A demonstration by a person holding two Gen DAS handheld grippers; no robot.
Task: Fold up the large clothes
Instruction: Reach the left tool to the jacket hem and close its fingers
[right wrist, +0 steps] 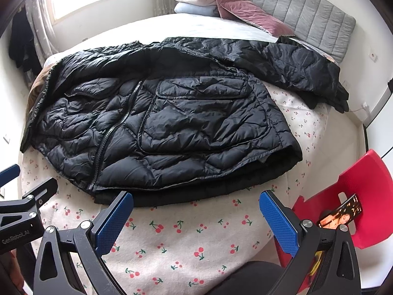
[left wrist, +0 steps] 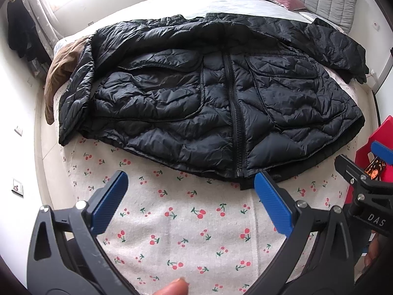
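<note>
- We're hovering the right gripper [right wrist: 196, 211], jaws wide apart, just short of the black puffer jacket [right wrist: 157, 127].
- It's lying zipped on the cherry-print sheet [right wrist: 186, 241].

My black quilted puffer jacket [left wrist: 208, 103] lies spread front-up and zipped across the cherry-print bedsheet [left wrist: 186, 223], hem near me, sleeves flung out left and right.

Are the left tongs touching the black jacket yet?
Apart. In the left wrist view, cherry-print sheet shows between the open left tongs and the black jacket.
</note>
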